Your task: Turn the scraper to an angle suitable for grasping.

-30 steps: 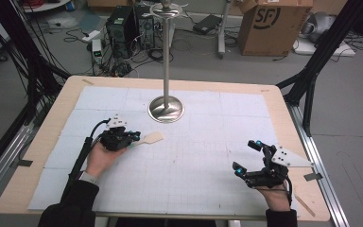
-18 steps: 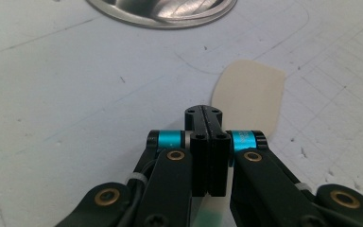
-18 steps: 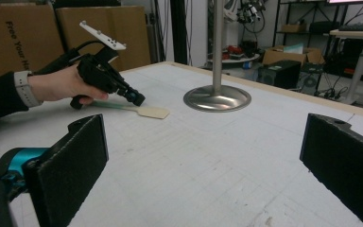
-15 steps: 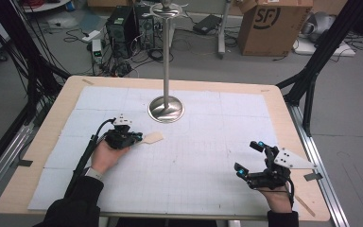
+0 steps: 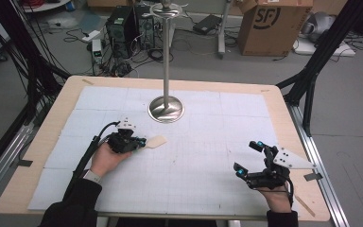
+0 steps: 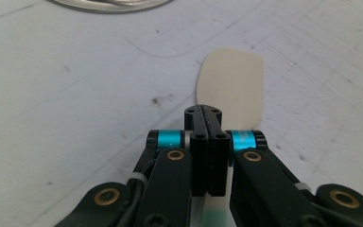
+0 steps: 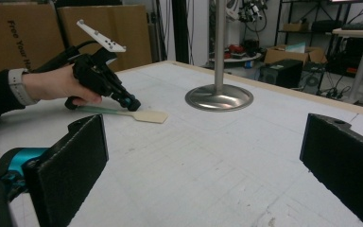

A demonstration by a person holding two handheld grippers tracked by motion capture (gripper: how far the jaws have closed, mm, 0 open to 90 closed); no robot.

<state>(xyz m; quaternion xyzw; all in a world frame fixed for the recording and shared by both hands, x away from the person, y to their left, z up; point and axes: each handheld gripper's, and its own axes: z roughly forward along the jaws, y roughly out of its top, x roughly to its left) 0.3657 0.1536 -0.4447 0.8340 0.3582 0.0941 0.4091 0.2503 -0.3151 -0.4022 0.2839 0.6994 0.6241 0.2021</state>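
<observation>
Pinching the flat cream spatula (image 5: 155, 141) by its neck, the left gripper (image 5: 141, 142) is pressing it onto the white mat at seven o'clock of the round steel stand base (image 5: 166, 109); the right gripper (image 5: 249, 157) is resting with jaws spread wide.

Colours only: my left gripper (image 5: 139, 141) blk w/ cyan bands nr the jaws, brass-coloured pivot pins, grey plate on top. Spatula (image 5: 155, 141): blade pale cream, handle translucent green. My right gripper (image 5: 248, 157) blk too, blue spots at the tips, pads matte blk. Mat (image 5: 208, 156) white w/ faint grey grid; table (image 5: 274, 97) edge light wood. Stand (image 5: 166, 108) polished silver. Sleeve blk.
</observation>
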